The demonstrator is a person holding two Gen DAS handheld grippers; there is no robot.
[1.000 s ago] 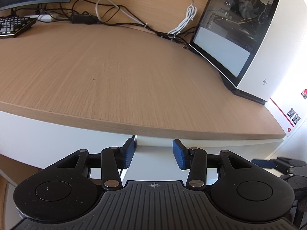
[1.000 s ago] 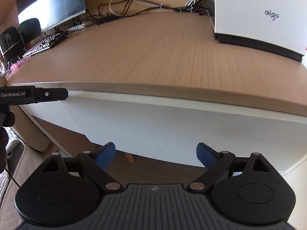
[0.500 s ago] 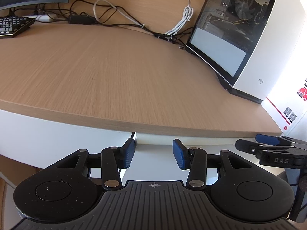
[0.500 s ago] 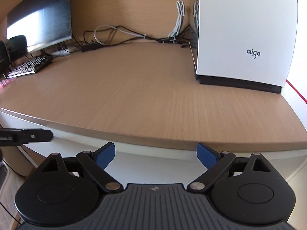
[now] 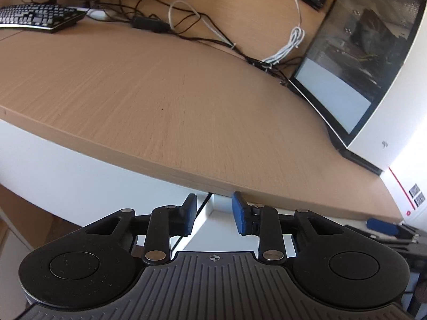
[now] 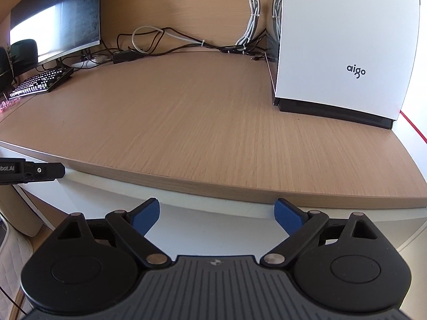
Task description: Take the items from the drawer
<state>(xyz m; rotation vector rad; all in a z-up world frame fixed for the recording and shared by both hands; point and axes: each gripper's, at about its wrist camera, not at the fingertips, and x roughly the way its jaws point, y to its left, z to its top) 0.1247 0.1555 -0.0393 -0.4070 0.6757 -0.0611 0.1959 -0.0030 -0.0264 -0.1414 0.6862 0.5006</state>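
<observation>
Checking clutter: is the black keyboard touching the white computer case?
Apart. The right wrist view shows bare wooden desktop between black keyboard and white computer case.

The tabletop [image 6: 202, 122] is light wood with a fine grain, smooth and matt. The computer case [image 6: 344, 40] has a smooth white side and a shiny dark glass panel [image 5: 357, 53].

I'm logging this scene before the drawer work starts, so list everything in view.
Desk: one, light wood, across both views.
Drawer front: white, under the desk edge.
Computer case: one, white, desk's right.
Monitor: one, dark, back left.
Keyboard: one, black, below the monitor.
Cables: black and grey, along the back.
Left gripper: blue pads, jaws just closing around the drawer front's edge, gap visible.
Right gripper: blue pads, open, empty.
</observation>
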